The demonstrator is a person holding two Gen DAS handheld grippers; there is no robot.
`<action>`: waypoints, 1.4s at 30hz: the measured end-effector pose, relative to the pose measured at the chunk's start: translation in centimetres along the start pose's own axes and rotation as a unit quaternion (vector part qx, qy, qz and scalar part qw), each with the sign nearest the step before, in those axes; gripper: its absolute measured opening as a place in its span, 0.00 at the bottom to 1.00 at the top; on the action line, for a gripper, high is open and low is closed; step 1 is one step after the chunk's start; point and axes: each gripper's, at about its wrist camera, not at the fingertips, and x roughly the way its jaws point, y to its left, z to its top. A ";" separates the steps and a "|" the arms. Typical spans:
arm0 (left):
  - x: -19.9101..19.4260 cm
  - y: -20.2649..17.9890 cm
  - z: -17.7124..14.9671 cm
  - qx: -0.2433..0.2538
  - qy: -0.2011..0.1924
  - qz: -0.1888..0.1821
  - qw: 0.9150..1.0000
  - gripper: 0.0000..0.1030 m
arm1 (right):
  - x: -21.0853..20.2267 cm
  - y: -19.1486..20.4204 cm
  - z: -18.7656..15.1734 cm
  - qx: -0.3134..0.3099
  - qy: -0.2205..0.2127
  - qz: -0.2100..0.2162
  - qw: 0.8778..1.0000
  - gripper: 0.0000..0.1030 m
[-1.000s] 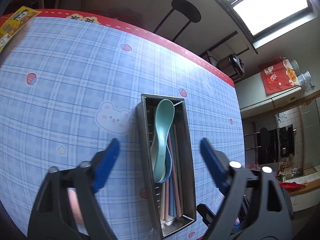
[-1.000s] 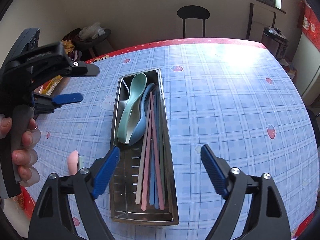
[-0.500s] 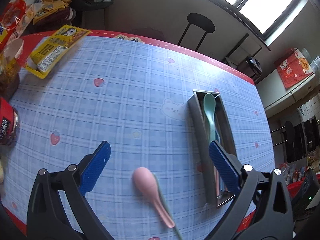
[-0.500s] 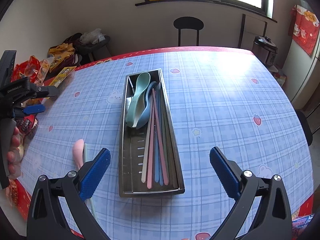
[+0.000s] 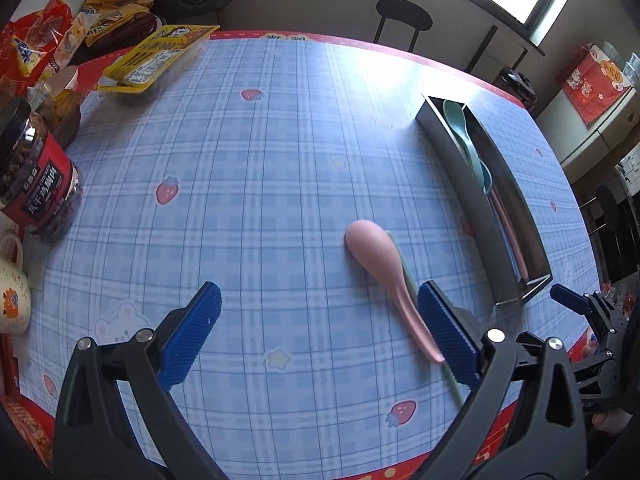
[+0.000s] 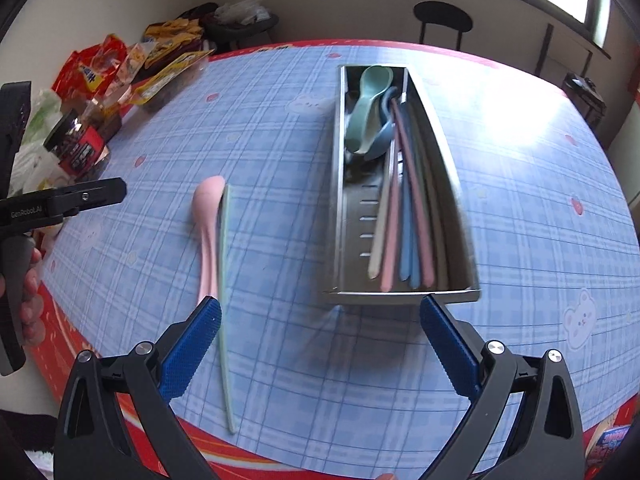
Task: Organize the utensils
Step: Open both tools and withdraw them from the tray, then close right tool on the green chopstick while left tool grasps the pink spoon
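A pink spoon (image 5: 380,264) lies on the blue checked tablecloth with a pale green chopstick (image 5: 452,380) along its right side. My left gripper (image 5: 320,296) hangs open above the cloth, its right finger close over the spoon's handle. The steel tray (image 5: 452,168) stands to the right. In the right wrist view the tray (image 6: 400,296) holds a teal spoon (image 6: 368,96), a blue spoon (image 6: 384,136) and several chopsticks (image 6: 404,232). My right gripper (image 6: 320,308) is open before the tray's near end. The pink spoon (image 6: 208,216) and green chopstick (image 6: 224,300) lie by its left finger.
Snack packets (image 5: 156,60), a red-labelled jar (image 5: 36,184) and a mug (image 5: 12,280) crowd the table's left side. A black stool (image 5: 404,20) stands beyond the far edge. The red table border (image 6: 280,452) runs close below the right gripper.
The left gripper has swung left off the tray to above the pink spoon. The right gripper has drawn back toward the tray's near end and shifted left. Both jaws stand slightly wider.
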 end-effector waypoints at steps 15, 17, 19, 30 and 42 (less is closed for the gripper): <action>1.8 1.8 -5.2 -0.042 0.023 0.007 0.999 0.94 | 3.5 6.2 -1.1 -0.129 0.079 0.024 0.988 0.50; 1.8 2.4 -5.4 -0.053 0.023 0.008 0.998 0.94 | 4.0 6.8 -1.2 -0.138 0.086 0.026 0.986 0.46; 1.8 2.7 -5.4 -0.059 0.023 0.007 0.998 0.94 | 4.5 7.1 -1.2 -0.144 0.093 0.029 0.985 0.43; 2.8 2.4 -4.9 -0.056 0.034 0.001 0.998 0.94 | 4.6 6.0 -1.2 -0.132 0.086 0.021 0.987 0.16; 4.7 -1.7 -2.2 0.005 0.041 -0.036 0.998 0.75 | 4.1 3.2 -1.8 -0.057 0.092 0.058 0.992 0.06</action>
